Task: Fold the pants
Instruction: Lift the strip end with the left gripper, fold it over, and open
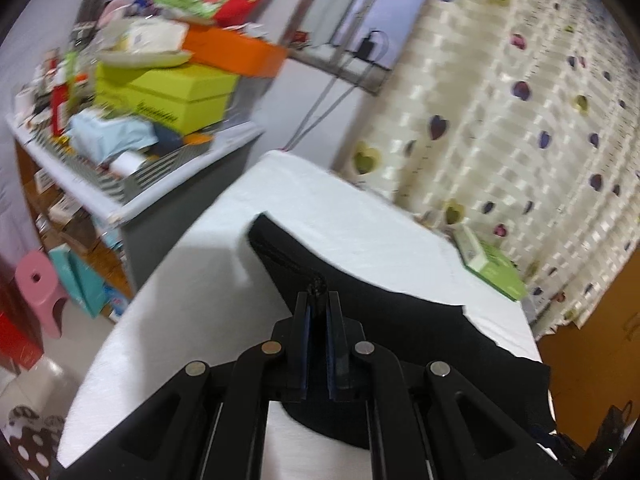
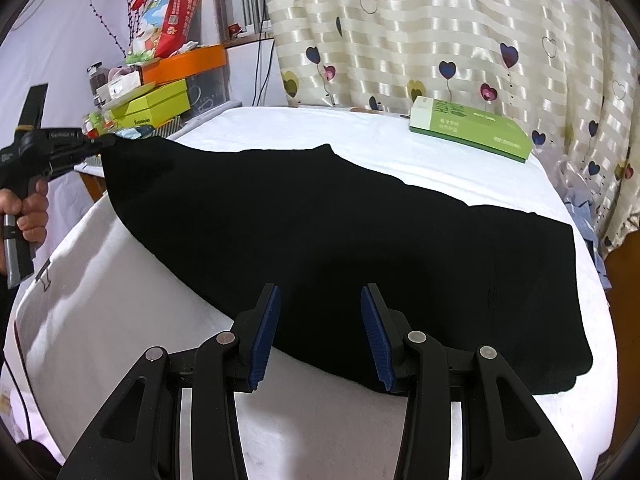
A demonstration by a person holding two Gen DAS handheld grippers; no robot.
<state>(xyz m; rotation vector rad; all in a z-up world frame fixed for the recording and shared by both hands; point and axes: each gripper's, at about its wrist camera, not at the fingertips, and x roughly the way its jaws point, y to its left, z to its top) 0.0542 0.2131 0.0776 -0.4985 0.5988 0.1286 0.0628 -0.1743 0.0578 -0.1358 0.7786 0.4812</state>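
Pants [image 2: 320, 232] pinched in clamped left hand-held gripper [image 1: 318, 300], beneath wide-spread, empty right hand-held gripper [image 2: 320, 300].

Your right gripper [image 2: 320, 332] is black plastic with blue ribbed pads [image 2: 264, 340] and round silver screws [image 2: 225, 337] at the joints. Your left gripper [image 1: 319, 304] looks the same, with a black and grey handle [image 2: 16, 256].
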